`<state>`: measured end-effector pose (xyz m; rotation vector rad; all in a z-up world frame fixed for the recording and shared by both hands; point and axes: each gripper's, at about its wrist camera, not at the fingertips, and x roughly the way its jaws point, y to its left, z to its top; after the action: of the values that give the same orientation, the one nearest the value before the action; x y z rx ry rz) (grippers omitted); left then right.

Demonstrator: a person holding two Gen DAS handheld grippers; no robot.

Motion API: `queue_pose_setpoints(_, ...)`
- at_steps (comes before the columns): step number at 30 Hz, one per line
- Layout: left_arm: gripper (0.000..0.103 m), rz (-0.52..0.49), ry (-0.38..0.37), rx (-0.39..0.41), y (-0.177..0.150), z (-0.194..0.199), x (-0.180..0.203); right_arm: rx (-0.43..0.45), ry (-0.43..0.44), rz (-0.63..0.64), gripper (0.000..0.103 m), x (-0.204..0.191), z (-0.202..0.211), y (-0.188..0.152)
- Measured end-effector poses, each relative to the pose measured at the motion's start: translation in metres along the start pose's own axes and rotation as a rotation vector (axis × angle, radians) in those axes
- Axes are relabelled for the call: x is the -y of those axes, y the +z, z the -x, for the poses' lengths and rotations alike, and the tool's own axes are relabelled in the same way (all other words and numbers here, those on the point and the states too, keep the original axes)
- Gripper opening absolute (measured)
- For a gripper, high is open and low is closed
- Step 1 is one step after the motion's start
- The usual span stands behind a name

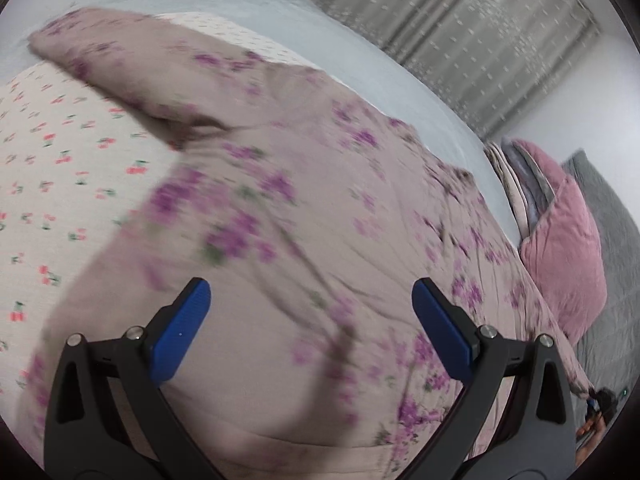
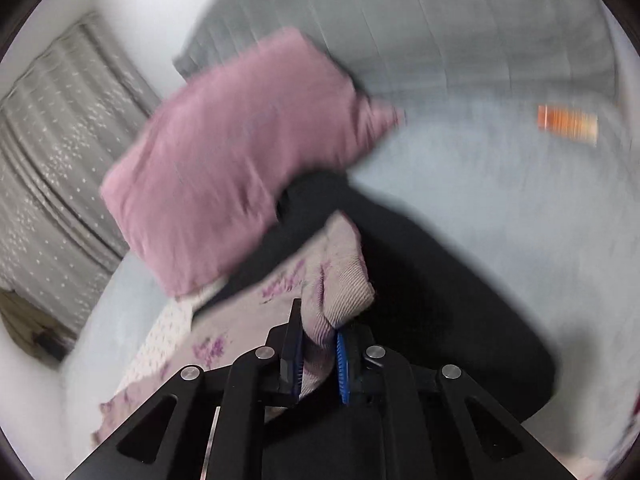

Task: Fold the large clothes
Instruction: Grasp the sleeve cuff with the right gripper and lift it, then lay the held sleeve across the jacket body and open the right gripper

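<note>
Right fingers [image 2: 320, 354]: nearest the right wrist lens, at 6 o'clock in that view; drawn narrow and pinching a bunched ribbed hem or cuff of the floral garment [image 2: 340, 276], which pokes up out of the grip toward 12 o'clock.
Left fingers [image 1: 311, 332]: spread wide with nothing between the blue pads [image 1: 182, 332]; they hang over the cloth, and whether they touch it cannot be told through the blur.
Floral garment: a large mauve-pink piece with purple flower print [image 1: 304, 200], lying mostly spread on the bed and filling the middle of the left wrist view; one sleeve-like arm [image 1: 120, 64] runs out toward 10 o'clock.
Under it: a cream fabric with a cherry print [image 1: 60, 168] at 9 o'clock; I cannot tell whether it is lining or a separate piece.
Bed: pale blue sheet [image 1: 360, 52] shows past the garment toward 1 o'clock.
Nearby: a pink pillow [image 2: 236, 160] at 10 o'clock in the right view, and a dark garment [image 2: 440, 280] just beside the pinched hem toward 3 o'clock.
Step in hand: judged to be an early fold, one edge lifted by the right side while the body lies flat.
Next move calls for: the left fingers closing on a matching edge or corner, then both carrying the cloth across evenly so the fold lands without wrinkles.
</note>
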<state>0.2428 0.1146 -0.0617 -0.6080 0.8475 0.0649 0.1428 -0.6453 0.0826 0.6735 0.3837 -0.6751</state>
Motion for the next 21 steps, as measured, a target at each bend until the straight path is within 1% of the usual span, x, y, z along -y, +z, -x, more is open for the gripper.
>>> queue_pose_setpoints(2, 0.1, 0.057, -0.003, 0.007, 0.013, 0.007, -0.021, 0.09, -0.084, 0.112, 0.012, -0.019, 0.01, 0.008)
queue_pose_setpoints(3, 0.1, 0.083, -0.002, 0.017, 0.018, 0.01, -0.029, 0.104, -0.146, 0.169, 0.012, -0.028, 0.003, 0.011)
queue_pose_setpoints(4, 0.1, 0.119, 0.013, 0.036, 0.024, 0.016, -0.041, 0.095, -0.2, 0.205, 0.012, -0.034, -0.008, 0.016)
queue_pose_setpoints(5, 0.1, 0.138, 0.024, 0.049, 0.027, 0.019, -0.048, 0.057, -0.237, 0.219, 0.012, -0.035, -0.022, 0.016)
queue_pose_setpoints(6, 0.1, 0.166, 0.04, 0.067, 0.031, 0.024, -0.059, 0.018, -0.254, 0.21, 0.012, -0.036, -0.034, 0.017)
queue_pose_setpoints(7, 0.1, 0.193, 0.053, 0.074, 0.034, 0.027, -0.07, 0.002, -0.252, 0.185, 0.012, -0.037, -0.038, 0.017)
queue_pose_setpoints(8, 0.1, 0.211, 0.06, 0.073, 0.035, 0.028, -0.075, 0.014, -0.236, 0.166, 0.012, -0.042, -0.04, 0.019)
queue_pose_setpoints(10, 0.1, 0.272, 0.054, 0.069, 0.038, 0.03, -0.09, 0.084, -0.166, 0.154, 0.012, -0.065, -0.022, 0.017)
queue_pose_setpoints(13, 0.1, 0.294, 0.056, 0.069, 0.041, 0.033, -0.097, 0.147, -0.07, 0.187, 0.012, -0.113, -0.002, 0.023)
queue_pose_setpoints(14, 0.1, 0.297, 0.064, 0.076, 0.042, 0.034, -0.099, 0.169, 0.003, 0.204, 0.012, -0.138, 0.014, 0.026)
queue_pose_setpoints(16, 0.1, 0.305, 0.073, 0.091, 0.044, 0.039, -0.101, 0.199, 0.097, 0.24, 0.012, -0.179, 0.037, 0.028)
queue_pose_setpoints(17, 0.1, 0.311, 0.066, 0.093, 0.046, 0.041, -0.104, 0.213, 0.156, 0.269, 0.012, -0.204, 0.053, 0.027)
queue_pose_setpoints(19, 0.1, 0.323, 0.047, 0.091, 0.047, 0.043, -0.105, 0.226, 0.277, 0.326, 0.012, -0.257, 0.083, 0.015)
queue_pose_setpoints(21, 0.1, 0.329, 0.033, 0.085, 0.047, 0.042, -0.105, 0.229, 0.373, 0.39, 0.012, -0.306, 0.108, -0.005)
